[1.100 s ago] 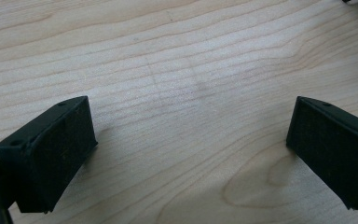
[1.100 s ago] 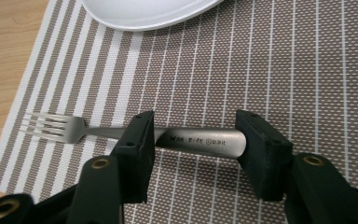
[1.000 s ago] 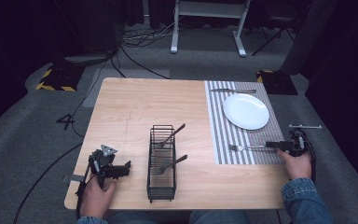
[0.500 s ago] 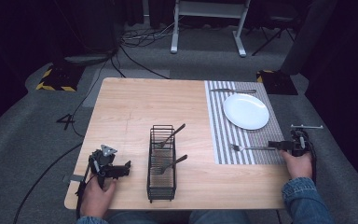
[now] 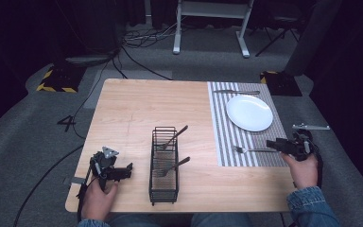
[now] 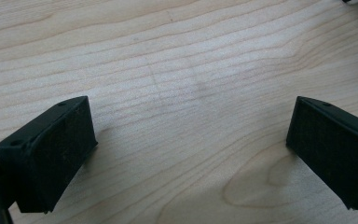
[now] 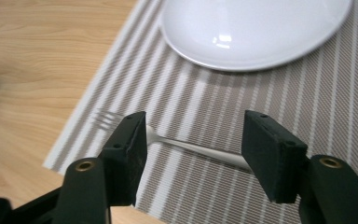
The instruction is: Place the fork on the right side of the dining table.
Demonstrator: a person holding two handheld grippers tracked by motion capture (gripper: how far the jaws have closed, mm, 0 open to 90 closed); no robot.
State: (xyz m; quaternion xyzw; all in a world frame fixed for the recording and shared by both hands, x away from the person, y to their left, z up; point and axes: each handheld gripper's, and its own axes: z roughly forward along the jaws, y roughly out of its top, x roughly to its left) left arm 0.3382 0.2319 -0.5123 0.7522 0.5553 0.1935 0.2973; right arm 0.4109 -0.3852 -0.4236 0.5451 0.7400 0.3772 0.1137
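I read this as table setting: cutlery goes from the wire caddy [image 5: 163, 163] to the striped placemat [image 5: 223, 118], and I have just laid 1 fork [image 5: 253, 150] on the mat, below the white plate [image 5: 249, 112]. My right tool [image 5: 278, 144] sits at the fork's handle end; its jaws have just been opening, and in the right gripper view the fork [image 7: 191, 148] lies flat on the stripes in the gap between them, with neither pad pressing on it, so I judge it released. My left tool [image 5: 123, 171] rests on the desk [image 5: 137, 109] near its front left corner, jaws spread wide with bare wood between them. 2 more forks lean in the caddy, so the next move, as I see it, calls for lifting the right tool clear without dragging the fork, then crossing to the caddy for the upper fork [image 5: 176, 136]. The high view gives me the caddy, both tools and a piece of cutlery [image 5: 236, 91] beyond the plate; the right gripper view adds the gap at each pad and the plate's rim [image 7: 242, 63] close ahead.
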